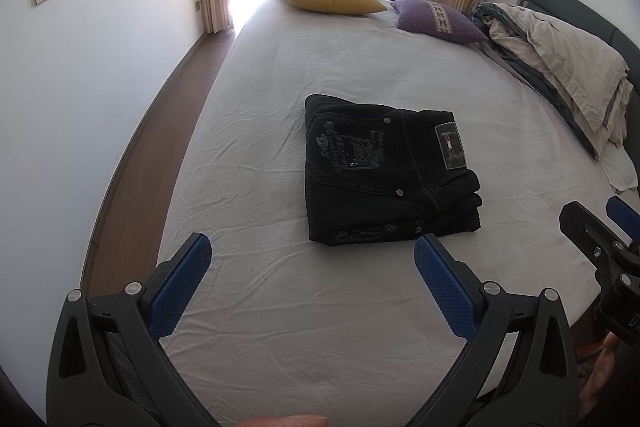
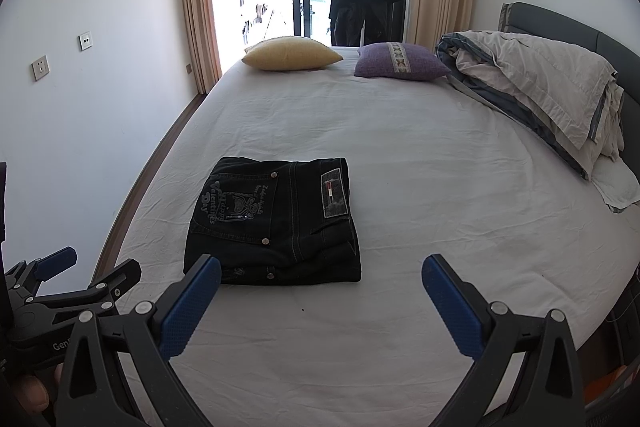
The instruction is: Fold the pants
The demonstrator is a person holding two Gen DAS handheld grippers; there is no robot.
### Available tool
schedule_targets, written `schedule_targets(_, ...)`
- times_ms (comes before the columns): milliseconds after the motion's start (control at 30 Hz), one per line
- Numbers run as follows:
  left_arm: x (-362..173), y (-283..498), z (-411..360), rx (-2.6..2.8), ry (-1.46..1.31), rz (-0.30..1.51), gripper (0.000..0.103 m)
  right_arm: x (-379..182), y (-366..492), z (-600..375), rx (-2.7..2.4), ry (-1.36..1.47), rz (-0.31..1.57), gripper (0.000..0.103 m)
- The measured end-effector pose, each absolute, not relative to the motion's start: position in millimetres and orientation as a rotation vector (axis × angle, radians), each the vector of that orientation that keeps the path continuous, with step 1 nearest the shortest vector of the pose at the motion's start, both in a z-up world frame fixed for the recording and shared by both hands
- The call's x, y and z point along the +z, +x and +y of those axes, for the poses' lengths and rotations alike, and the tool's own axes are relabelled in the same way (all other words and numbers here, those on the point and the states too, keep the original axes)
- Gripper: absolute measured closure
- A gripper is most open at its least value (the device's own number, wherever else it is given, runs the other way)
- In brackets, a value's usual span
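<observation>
White, lightly creased bedsheet [image 2: 400,155] covered the wide bed that filled both views, with a yellow cushion [image 2: 292,54] and a purple patterned cushion [image 2: 400,61] at the far edge before the balcony door, and a heaped grey-and-beige duvet [image 2: 540,87] against the headboard. Near the middle of the sheet, just ahead of both tools, lay the black denim pants with a printed back pocket and a sewn waist patch [image 1: 384,167], already doubled into a squat, roughly square stack several layers thick.

Left gripper [image 1: 312,275] hung short of the stack's near edge with its blue-padded fingers [image 1: 182,287] spread wide and nothing between them. Right gripper [image 2: 320,291] was likewise spread and empty, its left finger overlapping the stack's near corner in the view; whether it touched the cloth could not be told.

Judging by the layers, the folding looked essentially done. Denim like this would probably handle as heavy, fairly stiff cloth that holds a crease and grips the sheet rather than sliding. The loose layered ends at the near right corner seemed likeliest to slump if disturbed. A hold would best pinch through all layers at opposite side edges, one gripper each, not a single top flap.
</observation>
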State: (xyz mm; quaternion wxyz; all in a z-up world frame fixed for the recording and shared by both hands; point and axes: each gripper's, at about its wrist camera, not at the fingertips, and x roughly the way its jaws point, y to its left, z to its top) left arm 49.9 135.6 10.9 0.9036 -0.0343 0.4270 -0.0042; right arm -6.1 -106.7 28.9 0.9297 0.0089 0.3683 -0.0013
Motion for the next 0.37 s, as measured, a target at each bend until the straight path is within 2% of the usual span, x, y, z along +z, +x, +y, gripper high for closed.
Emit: schedule_targets(367, 10.4, 47.7, 132.7, -0.006, -0.048, 0.869, 0.0, 19.6, -10.9, -103.0, 0.001, 0.026, 0.761, 0.0)
